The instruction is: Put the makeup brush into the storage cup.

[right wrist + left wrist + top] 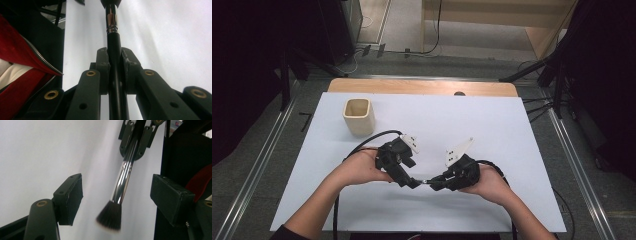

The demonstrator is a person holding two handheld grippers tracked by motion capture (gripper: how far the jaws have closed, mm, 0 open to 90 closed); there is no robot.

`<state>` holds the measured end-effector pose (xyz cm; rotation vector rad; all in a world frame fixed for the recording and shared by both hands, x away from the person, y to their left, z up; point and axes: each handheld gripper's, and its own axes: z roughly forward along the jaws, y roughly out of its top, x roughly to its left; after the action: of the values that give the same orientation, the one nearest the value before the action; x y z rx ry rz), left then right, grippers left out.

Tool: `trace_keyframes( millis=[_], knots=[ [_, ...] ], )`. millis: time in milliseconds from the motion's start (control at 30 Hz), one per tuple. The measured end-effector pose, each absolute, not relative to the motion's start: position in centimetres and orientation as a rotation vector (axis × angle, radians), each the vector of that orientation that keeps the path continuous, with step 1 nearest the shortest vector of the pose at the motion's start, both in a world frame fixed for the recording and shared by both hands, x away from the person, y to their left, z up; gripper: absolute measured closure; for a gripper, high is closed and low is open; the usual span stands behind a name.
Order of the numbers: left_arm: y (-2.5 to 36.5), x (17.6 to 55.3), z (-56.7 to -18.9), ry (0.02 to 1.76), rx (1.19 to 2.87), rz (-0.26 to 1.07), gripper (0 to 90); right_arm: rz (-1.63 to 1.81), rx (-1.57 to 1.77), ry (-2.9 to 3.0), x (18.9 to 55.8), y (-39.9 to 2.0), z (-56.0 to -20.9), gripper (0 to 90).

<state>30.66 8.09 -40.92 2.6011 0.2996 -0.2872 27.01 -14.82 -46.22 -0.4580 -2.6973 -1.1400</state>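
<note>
The white table sheet (pixel 492 125) lay under both grippers. Nearest me, my right gripper (pixel 435 183) was clamped on the black handle of the makeup brush (pixel 124 178). My left gripper (pixel 413 183) stood released, pads either side of the bristles without contact. I judged the handover complete; placing the brush in the beige cup (pixel 358 116) beyond remained.

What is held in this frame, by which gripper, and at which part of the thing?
The right gripper is shut on the makeup brush, clamping its black handle. The left gripper holds nothing; its open jaws flank the bristle end without touching it.
</note>
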Motion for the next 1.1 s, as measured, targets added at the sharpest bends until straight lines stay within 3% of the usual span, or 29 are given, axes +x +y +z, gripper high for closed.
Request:
trace_keyframes(
  millis=[1100],
  knots=[
    [11.9, 30.0, -42.0, 0.468, 2.405, -0.199, 26.0, -1.209, -0.801, -2.712, 25.4, -17.7, -45.5, 79.3]
  ],
)
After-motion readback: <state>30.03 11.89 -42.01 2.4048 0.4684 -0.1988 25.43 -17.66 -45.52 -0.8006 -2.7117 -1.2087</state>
